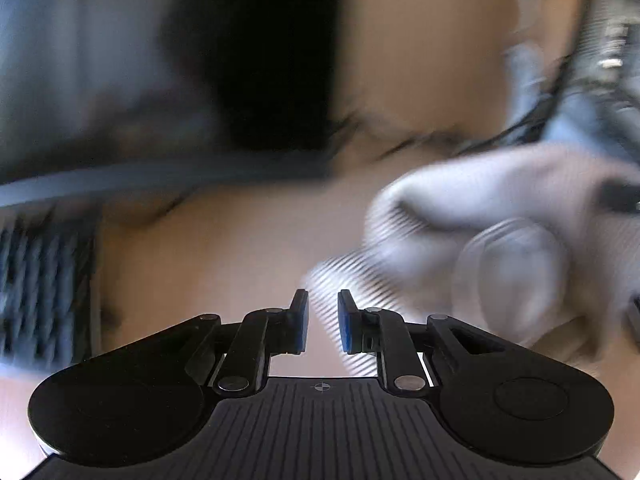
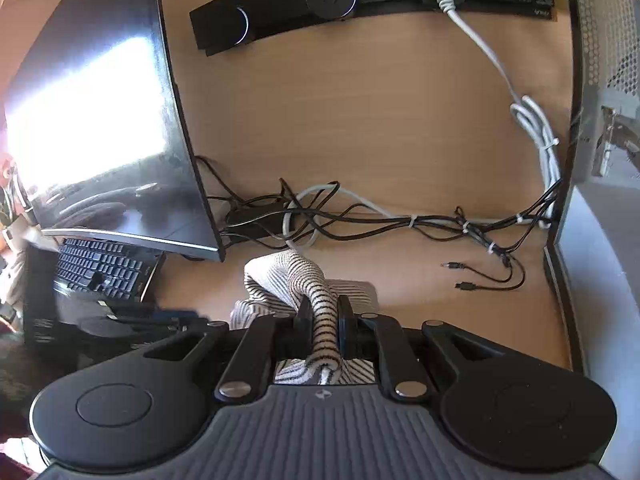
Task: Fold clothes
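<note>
A white garment with thin black stripes lies bunched on the wooden desk. My right gripper is shut on a rolled fold of it, and the cloth runs between the pads and under the gripper body. In the blurred left wrist view the same striped garment hangs to the right, and a strip of it shows in the gap between the pads. My left gripper has its jaws slightly apart, with nothing clamped between the blue pads.
A curved monitor stands at the left with a black keyboard below it. Tangled black and white cables lie along the back. A black power strip is mounted on the back panel. A perforated metal case stands at the right.
</note>
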`<state>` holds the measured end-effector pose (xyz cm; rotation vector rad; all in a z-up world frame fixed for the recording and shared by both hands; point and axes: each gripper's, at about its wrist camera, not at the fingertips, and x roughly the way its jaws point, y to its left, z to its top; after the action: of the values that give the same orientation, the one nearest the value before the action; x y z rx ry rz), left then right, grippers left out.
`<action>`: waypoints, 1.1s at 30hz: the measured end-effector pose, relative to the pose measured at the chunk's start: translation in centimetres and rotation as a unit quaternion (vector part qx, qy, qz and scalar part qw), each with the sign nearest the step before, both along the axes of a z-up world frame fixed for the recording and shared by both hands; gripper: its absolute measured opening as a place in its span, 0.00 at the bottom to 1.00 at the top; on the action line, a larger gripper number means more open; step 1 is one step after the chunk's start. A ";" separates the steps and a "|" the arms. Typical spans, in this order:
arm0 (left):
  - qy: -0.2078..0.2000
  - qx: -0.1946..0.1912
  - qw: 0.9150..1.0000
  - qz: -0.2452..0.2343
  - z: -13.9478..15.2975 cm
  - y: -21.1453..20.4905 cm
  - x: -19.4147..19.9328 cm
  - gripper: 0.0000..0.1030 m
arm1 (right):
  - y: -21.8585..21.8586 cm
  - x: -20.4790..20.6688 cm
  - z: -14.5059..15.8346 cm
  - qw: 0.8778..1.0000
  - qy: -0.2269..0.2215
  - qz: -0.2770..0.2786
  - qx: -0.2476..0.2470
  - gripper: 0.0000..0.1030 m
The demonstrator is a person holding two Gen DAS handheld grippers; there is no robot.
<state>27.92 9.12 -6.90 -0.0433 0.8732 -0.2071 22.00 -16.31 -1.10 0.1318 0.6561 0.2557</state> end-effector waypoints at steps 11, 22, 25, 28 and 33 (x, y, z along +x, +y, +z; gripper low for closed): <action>-0.077 -0.172 0.926 -0.328 4.9 -5.2 -4.3 0.53 | 0.8 0.8 0.1 0.999 0.016 0.031 0.003 0.10; -0.001 -0.159 0.969 -0.189 -1.6 -3.7 0.5 0.29 | -0.2 0.3 -0.7 0.999 0.027 0.012 0.024 0.10; -0.001 -0.157 0.973 -0.171 -0.8 -2.9 0.4 0.32 | 0.2 0.5 -1.3 0.999 0.035 0.015 0.029 0.10; -0.007 -0.127 0.983 -0.132 0.1 -2.2 -0.9 0.67 | 0.2 0.5 -1.4 0.998 0.039 0.017 0.046 0.10; 0.040 -0.144 0.980 -0.132 -0.9 -0.1 -2.8 0.67 | 0.3 0.4 -0.5 0.996 0.035 0.018 0.076 0.10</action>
<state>25.11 9.00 -7.80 -0.2075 0.9216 -0.5842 22.40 -16.01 -1.57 0.2756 0.7082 0.3370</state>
